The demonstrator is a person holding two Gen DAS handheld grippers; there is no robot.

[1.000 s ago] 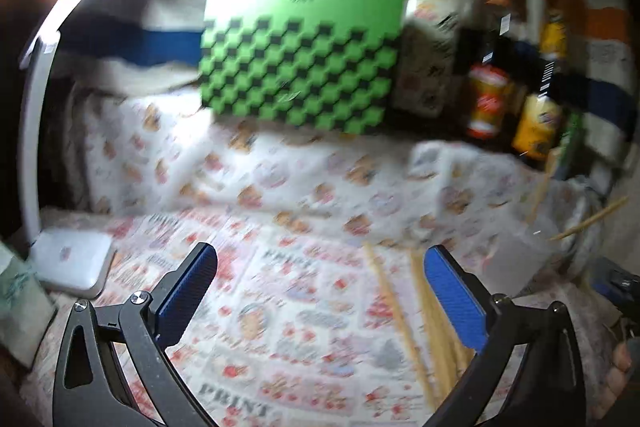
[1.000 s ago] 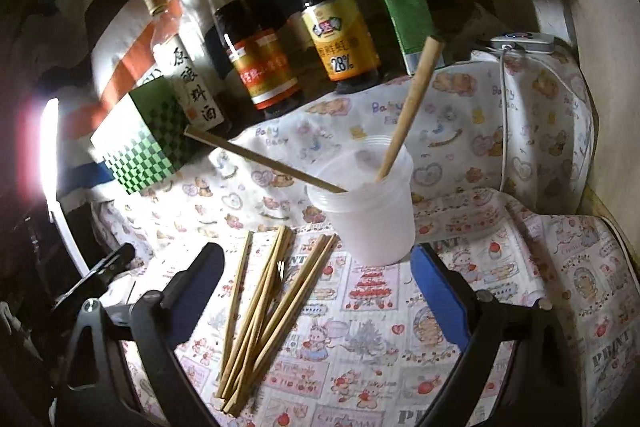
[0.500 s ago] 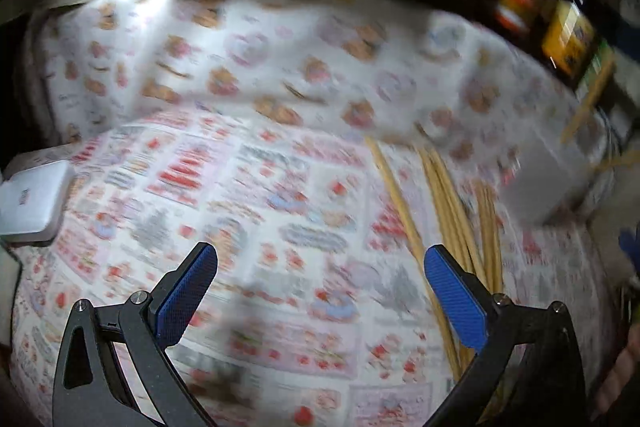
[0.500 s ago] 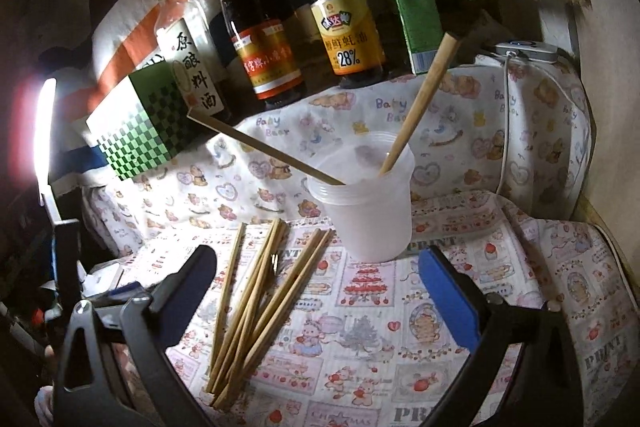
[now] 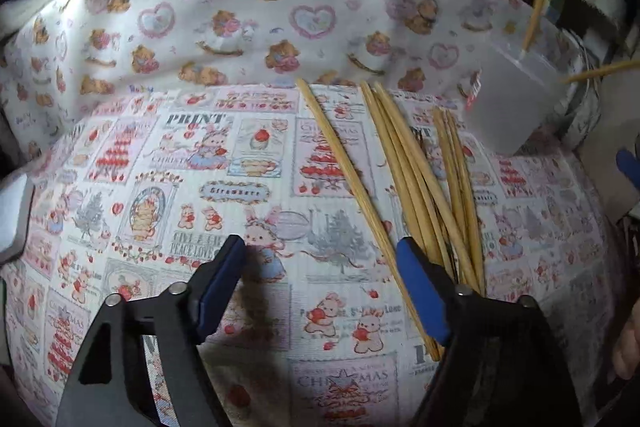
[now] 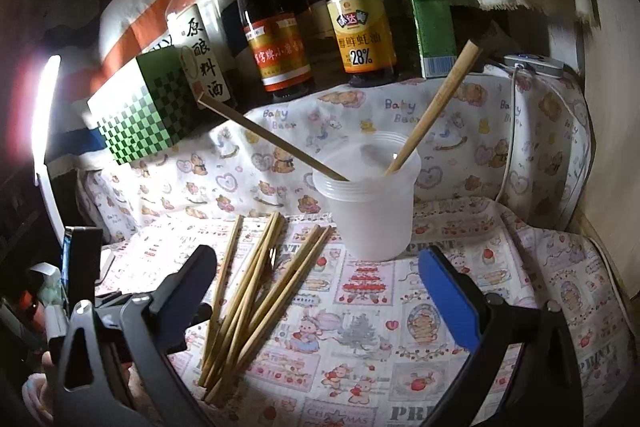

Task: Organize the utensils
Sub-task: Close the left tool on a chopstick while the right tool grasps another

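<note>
Several wooden chopsticks (image 5: 416, 183) lie loose on the patterned cloth, also in the right wrist view (image 6: 260, 283). A translucent plastic cup (image 6: 370, 207) stands behind them with two chopsticks (image 6: 434, 111) leaning in it; the cup also shows at the right of the left wrist view (image 5: 510, 103). My left gripper (image 5: 320, 267) is open and empty, low over the cloth, its right finger beside the leftmost chopstick. My right gripper (image 6: 316, 279) is open and empty, in front of the cup and pile.
Three sauce bottles (image 6: 276, 39) and a green carton (image 6: 434, 27) stand at the back. A green checkered box (image 6: 148, 107) sits back left. A lamp bar (image 6: 46, 115) glows at far left. A white cable (image 6: 516, 131) hangs at right.
My left gripper has dropped low and moved forward toward the chopstick pile, its jaws narrower than before. My right gripper has shifted slightly back and stays open.
</note>
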